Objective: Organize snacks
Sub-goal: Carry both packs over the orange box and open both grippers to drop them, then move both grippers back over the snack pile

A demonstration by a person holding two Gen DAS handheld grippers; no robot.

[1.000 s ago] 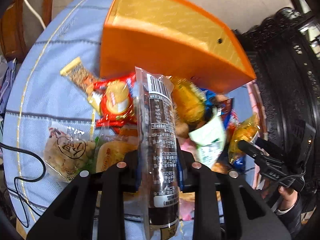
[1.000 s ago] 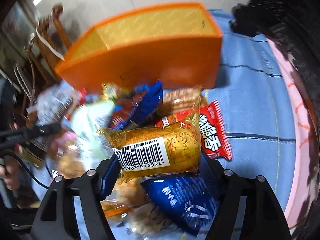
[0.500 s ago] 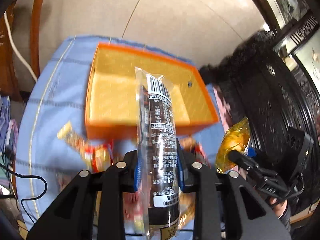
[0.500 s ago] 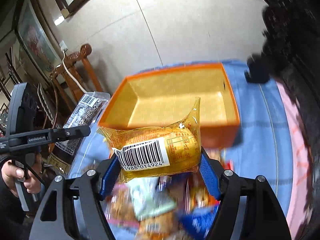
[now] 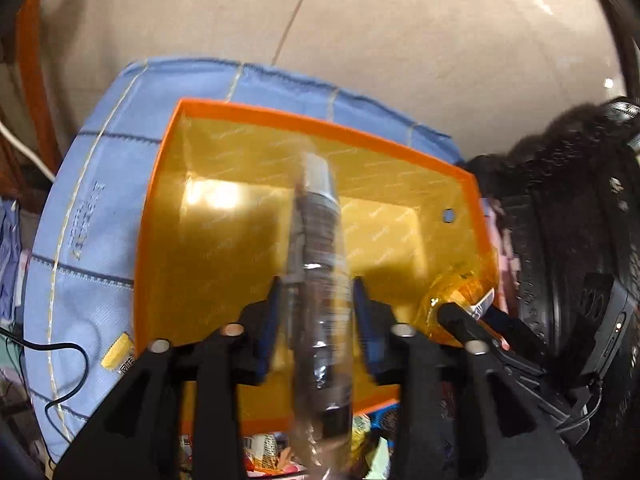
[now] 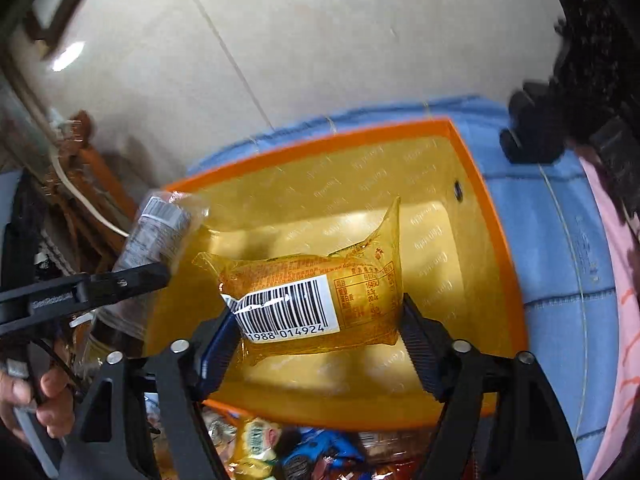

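An orange box [image 5: 320, 120] with a yellow inside stands open on the blue cloth; its rim [image 6: 320, 136] also shows in the right wrist view. My left gripper [image 5: 316, 284] hangs over it with its jaws opening. A long clear packet of dark snack [image 5: 320, 264] lies blurred between the pads, which stand clear of its sides. The same packet [image 6: 156, 232] shows beside the left gripper [image 6: 120, 280]. My right gripper [image 6: 320, 320] holds a yellow barcoded snack packet [image 6: 316, 292] over the box. Its jaws are starting to open while the pads still touch the packet.
A pile of loose snacks [image 6: 304, 452] lies in front of the box. The blue tablecloth [image 5: 88, 240] carries a black cable [image 5: 60, 348] and a yellow-ended bar [image 5: 116, 354]. A wooden chair [image 6: 92, 168] stands left, dark carved furniture [image 5: 580, 220] right. A hand [image 6: 52, 392] grips the left tool.
Both grippers moved from above the snack pile to above the open orange box, carrying their packets. The left jaws have spread away from the long packet, which now looks blurred.
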